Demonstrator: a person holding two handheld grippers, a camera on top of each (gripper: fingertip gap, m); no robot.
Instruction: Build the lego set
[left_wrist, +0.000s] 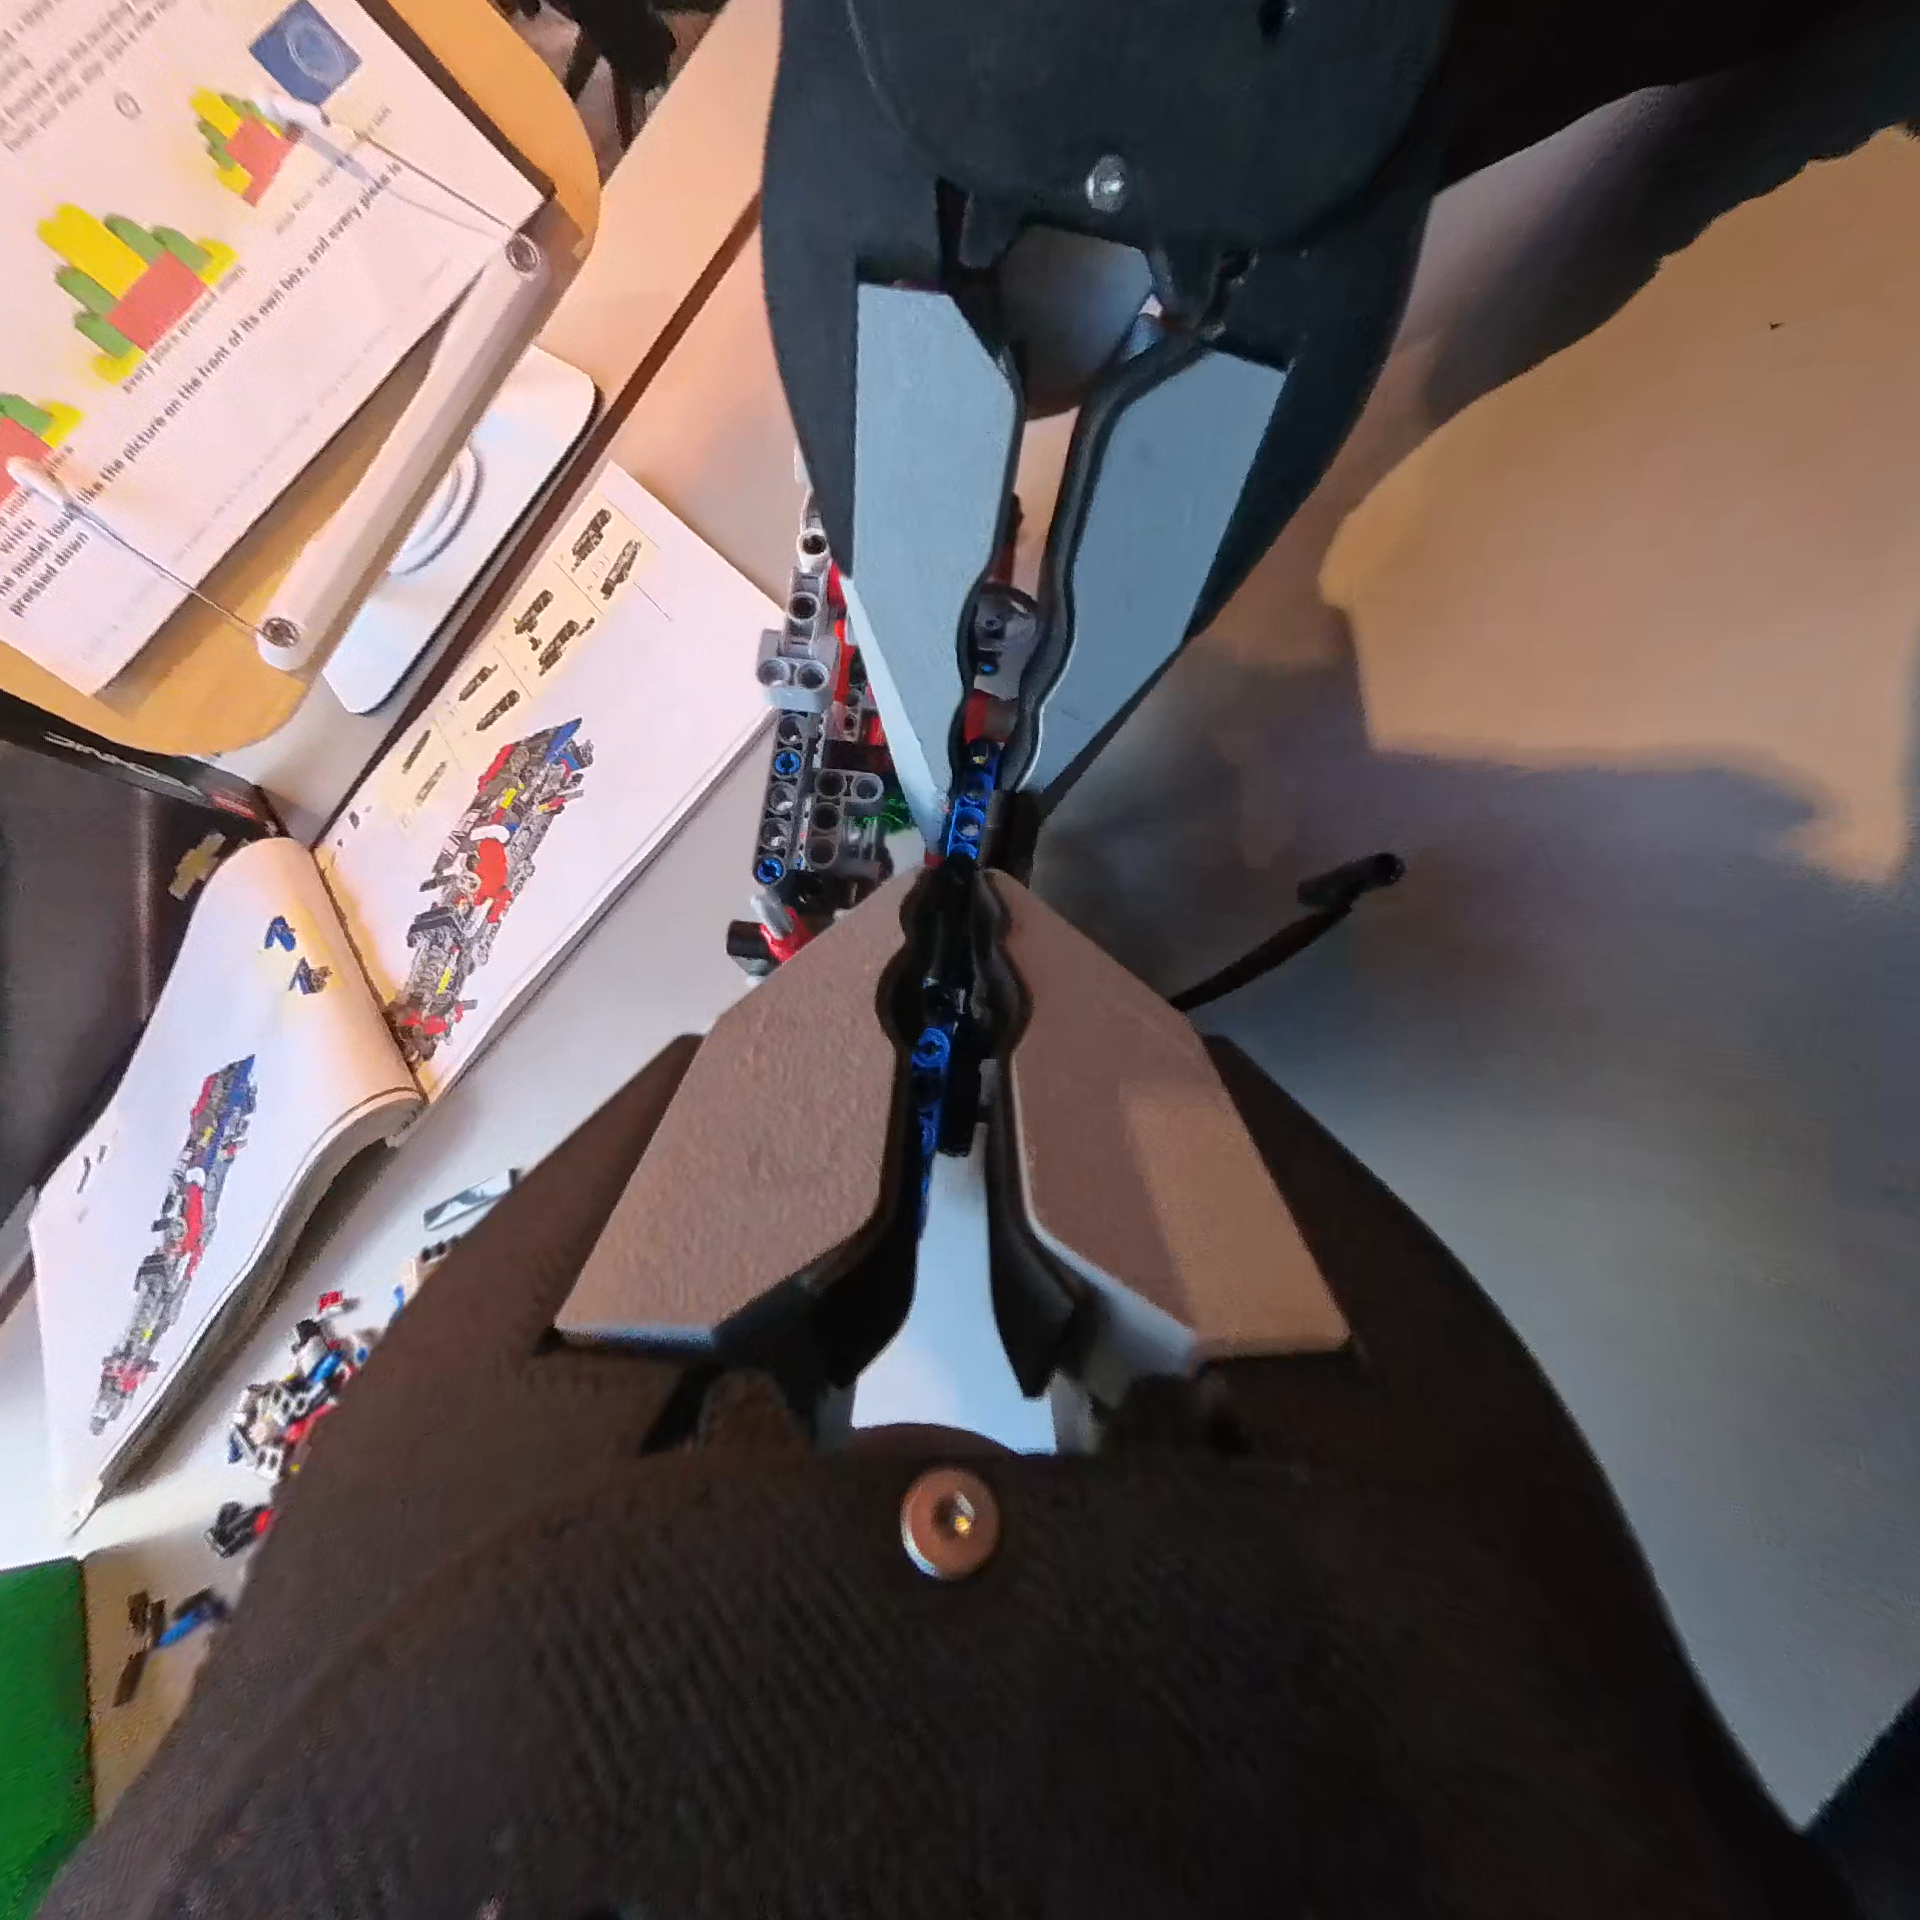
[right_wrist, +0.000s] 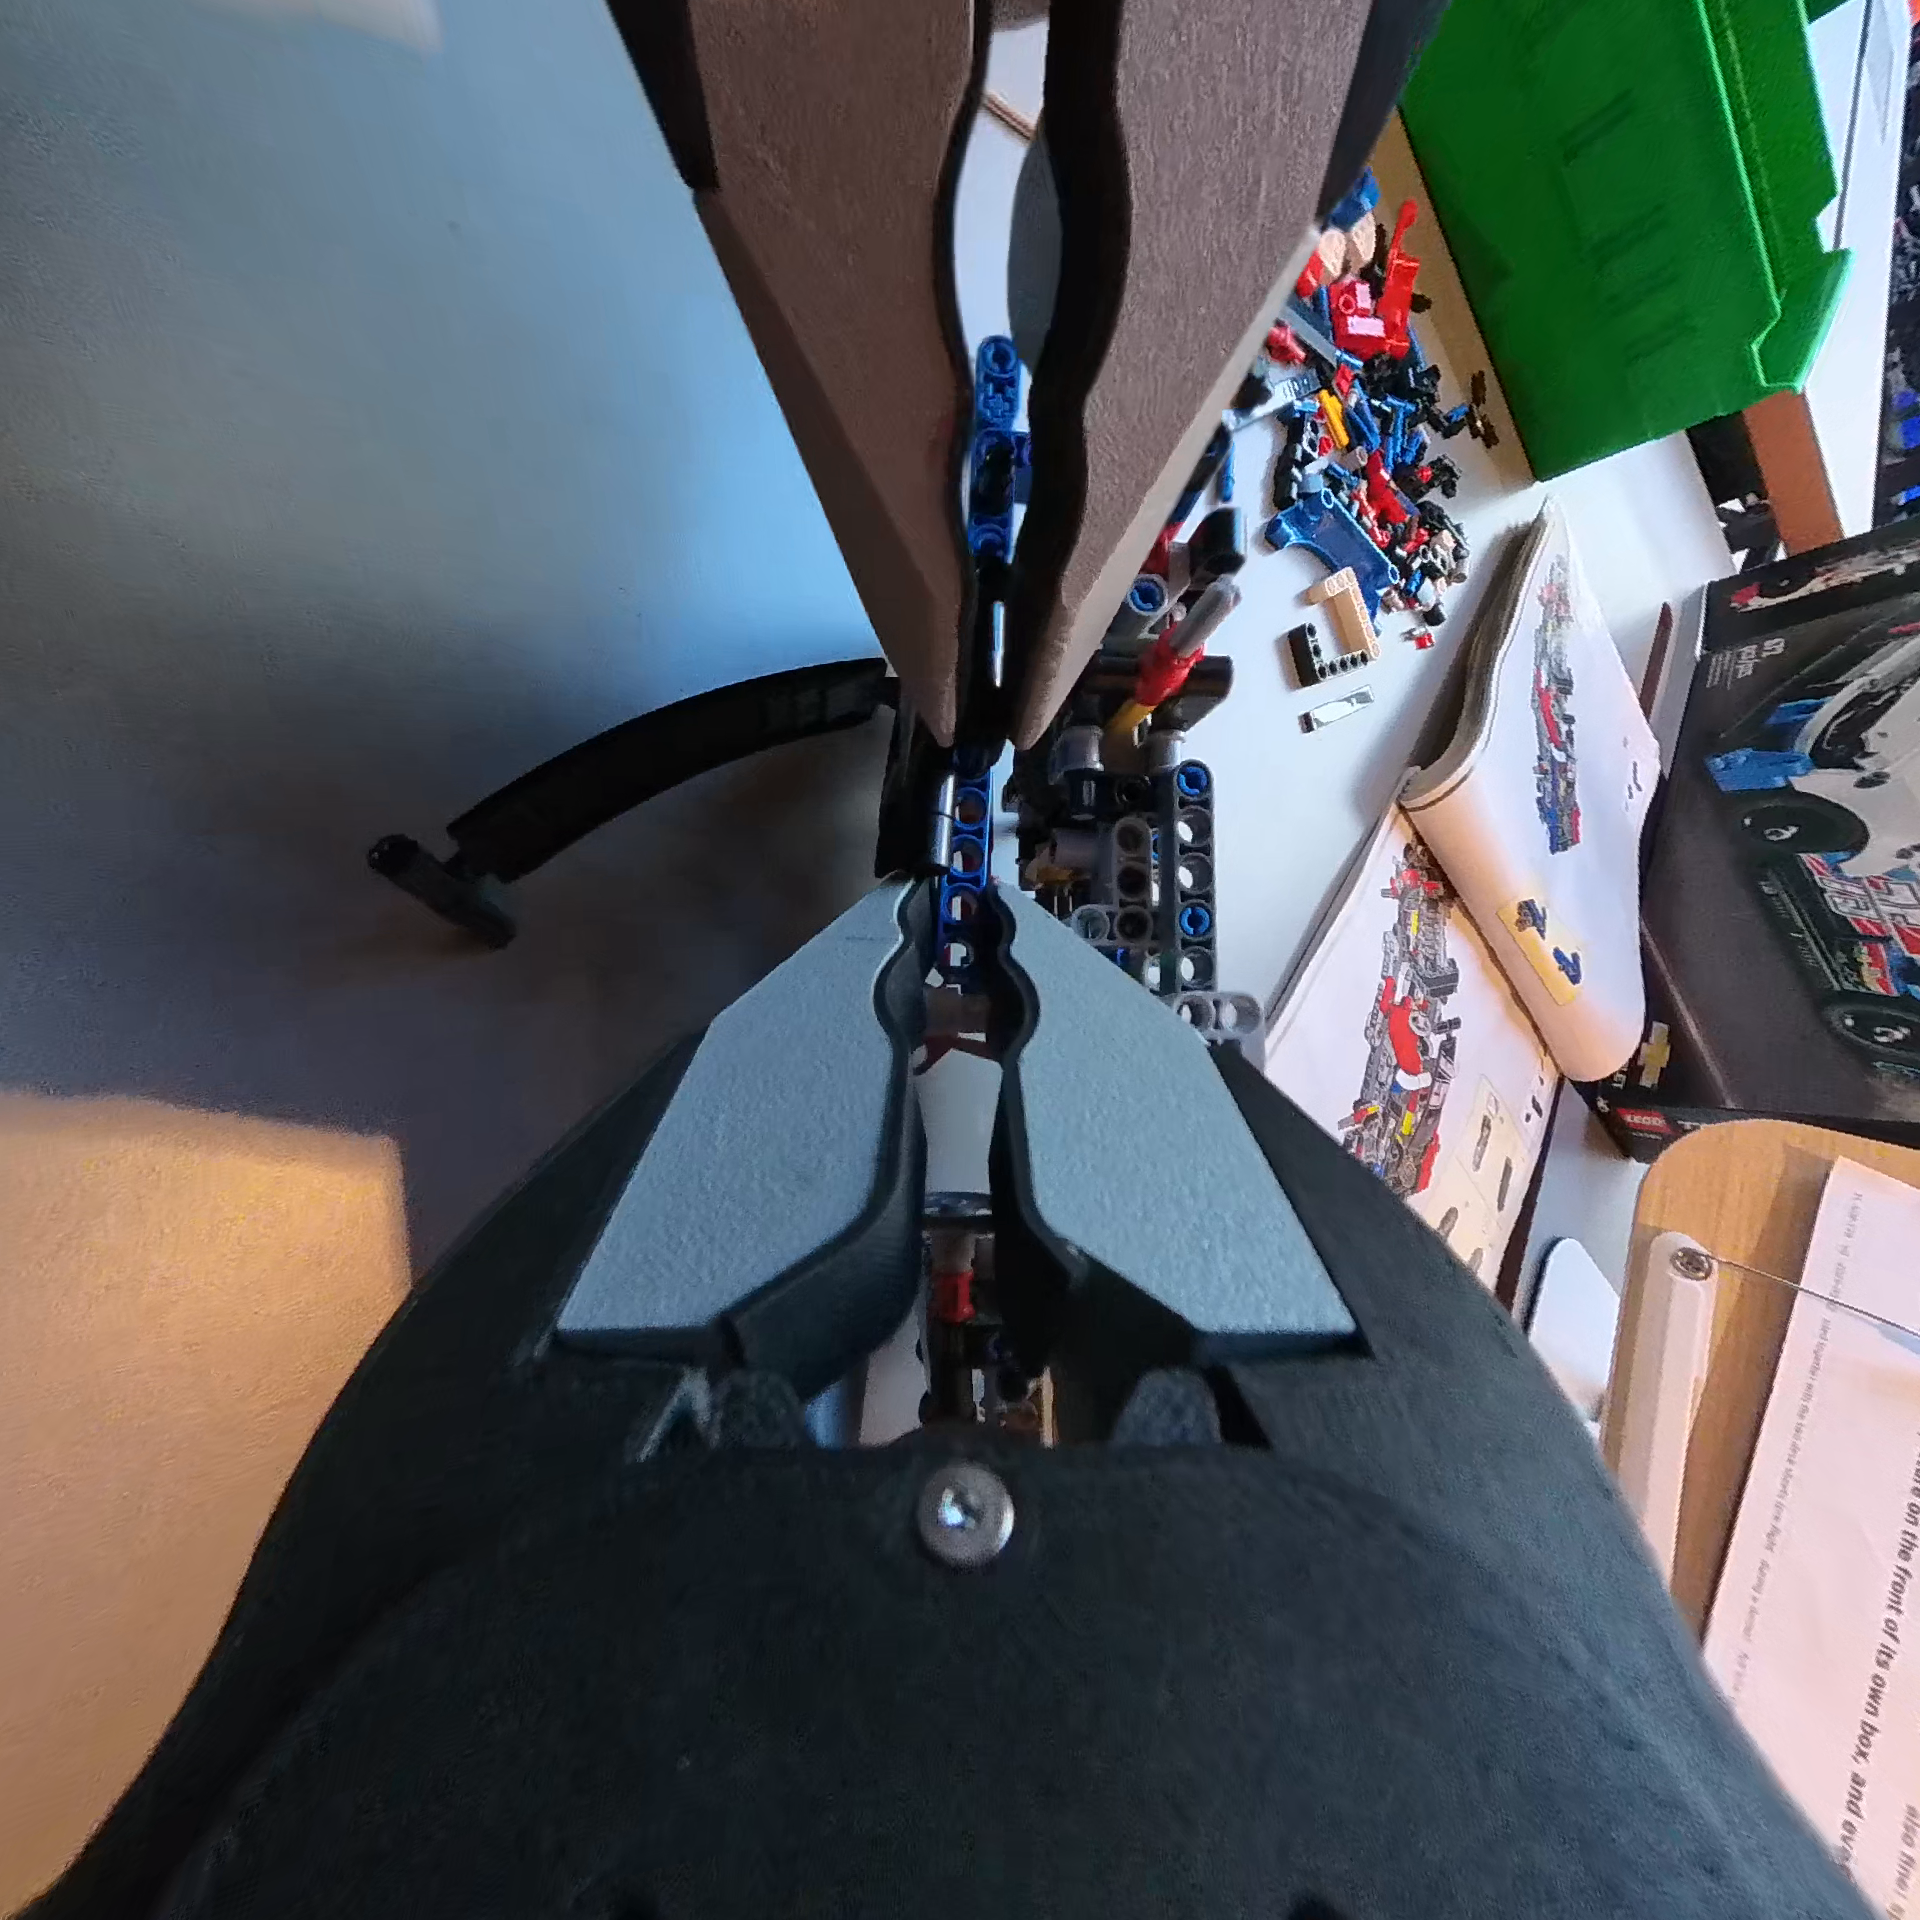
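Note:
A part-built Lego Technic model (left_wrist: 821, 769) of grey, black, red and blue beams stands on the white table; it also shows in the right wrist view (right_wrist: 1143, 862). A long blue beam (left_wrist: 971, 821) runs along its side. My left gripper (left_wrist: 954, 894), with brown pads, is shut on one end of this beam. My right gripper (right_wrist: 956, 899), with grey pads, is shut on the same blue beam (right_wrist: 971, 831) from the opposite side. The two grippers meet tip to tip: the right gripper (left_wrist: 977, 805) faces the left one, and the left gripper (right_wrist: 982, 743) faces the right one. A black curved piece (right_wrist: 623, 769) sticks out sideways.
An open instruction booklet (left_wrist: 468, 883) lies beside the model. A pile of loose pieces (right_wrist: 1361, 416) sits near a green bin (right_wrist: 1621, 208). The set's dark box (right_wrist: 1808, 831) and a wooden stand with a printed sheet (left_wrist: 208, 312) stand behind the booklet. Both grippers' tips are close together, under 4 cm apart.

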